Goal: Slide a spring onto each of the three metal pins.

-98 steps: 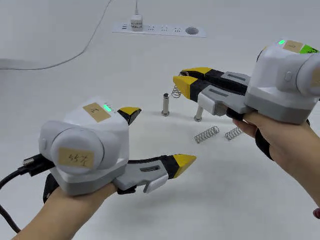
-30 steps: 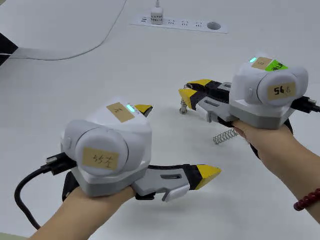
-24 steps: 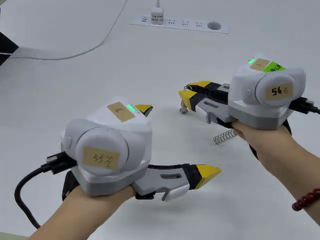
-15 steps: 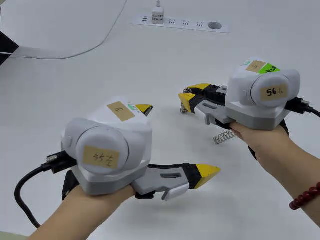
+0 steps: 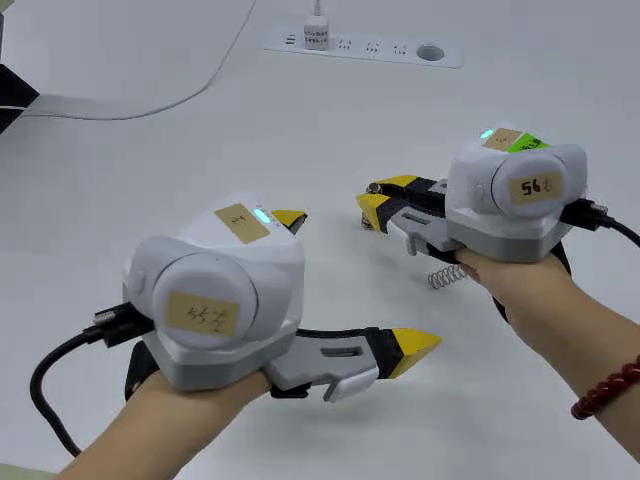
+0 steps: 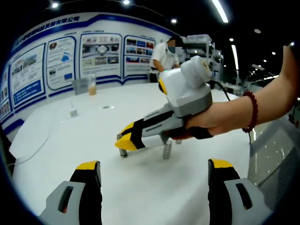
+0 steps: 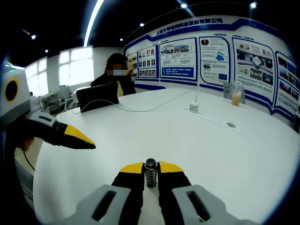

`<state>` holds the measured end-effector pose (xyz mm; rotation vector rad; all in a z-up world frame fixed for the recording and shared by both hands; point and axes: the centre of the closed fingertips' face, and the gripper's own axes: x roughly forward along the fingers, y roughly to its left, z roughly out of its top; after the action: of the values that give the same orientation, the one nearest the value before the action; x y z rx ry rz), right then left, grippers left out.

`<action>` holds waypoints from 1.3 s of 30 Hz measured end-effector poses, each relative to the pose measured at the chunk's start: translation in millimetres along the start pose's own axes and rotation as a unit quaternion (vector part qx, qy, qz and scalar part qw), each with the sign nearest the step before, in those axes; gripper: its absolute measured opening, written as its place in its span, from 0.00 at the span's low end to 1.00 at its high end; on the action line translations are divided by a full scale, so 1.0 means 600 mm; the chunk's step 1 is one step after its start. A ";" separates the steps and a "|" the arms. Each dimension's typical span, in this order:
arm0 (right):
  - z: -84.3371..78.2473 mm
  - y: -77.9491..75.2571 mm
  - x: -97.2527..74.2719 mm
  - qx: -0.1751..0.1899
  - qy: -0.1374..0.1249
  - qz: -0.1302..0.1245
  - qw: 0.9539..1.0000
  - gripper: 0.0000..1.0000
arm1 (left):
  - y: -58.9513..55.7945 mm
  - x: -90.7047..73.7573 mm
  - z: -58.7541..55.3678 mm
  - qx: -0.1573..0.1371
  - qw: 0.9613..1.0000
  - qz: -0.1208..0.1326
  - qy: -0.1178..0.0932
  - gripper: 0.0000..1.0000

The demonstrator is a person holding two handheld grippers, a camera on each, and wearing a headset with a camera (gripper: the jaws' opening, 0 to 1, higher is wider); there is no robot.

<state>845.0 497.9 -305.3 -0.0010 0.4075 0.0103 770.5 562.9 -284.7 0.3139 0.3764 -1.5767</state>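
**Right tongs clamped on a spring at the pin; left tongs open and idle**

- The right gripper (image 5: 374, 201) has its jaws pinched in on a spring (image 7: 150, 174). The right gripper view shows the coil upright between the yellow tips, with the round head of a pin (image 7: 150, 162) at the top of the coil. The frames do not show how far down the pin the spring sits.
- The left gripper (image 5: 350, 280) has its jaws spread wide and nothing between them. It hangs over the table (image 5: 300, 130), well apart from the pins.
- In the left gripper view a second pin (image 6: 167, 149) stands upright just beside the right tongs' tips. Whether it carries a spring is unclear.
- A loose spring (image 5: 452, 274) lies flat on the table, just beside the right hand.
- A power strip (image 5: 360, 47) sits at the far edge.

Compared with earlier frames:
- 3.3 s ago the right tongs held the spring up beside two bare upright pins, and two loose springs lay in view. Now the tips are low at the pin and one loose spring shows past the hand. The head camera also moved between those frames.
- Over the last 1.0 s the power strip has stayed put in frame, so the camera was steady.
- In that second the right gripper's body rolled and drifted slightly left and lower, while its tips stayed at the same spot.
- The left gripper and the loose spring are unchanged over that second.
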 end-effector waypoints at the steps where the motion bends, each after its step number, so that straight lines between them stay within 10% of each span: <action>1: 0.000 0.000 0.000 0.001 0.000 0.000 1.000 0.12 | 0.000 0.000 0.000 0.000 1.000 0.000 0.000 0.96; 39: 0.036 -0.022 -0.096 0.017 0.013 -0.016 1.000 0.40 | -0.017 0.001 0.012 0.010 1.000 -0.006 0.005 0.92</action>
<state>801.0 484.5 -262.5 0.0260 0.4327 -0.0273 760.6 559.6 -277.8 0.3370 0.3710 -1.5926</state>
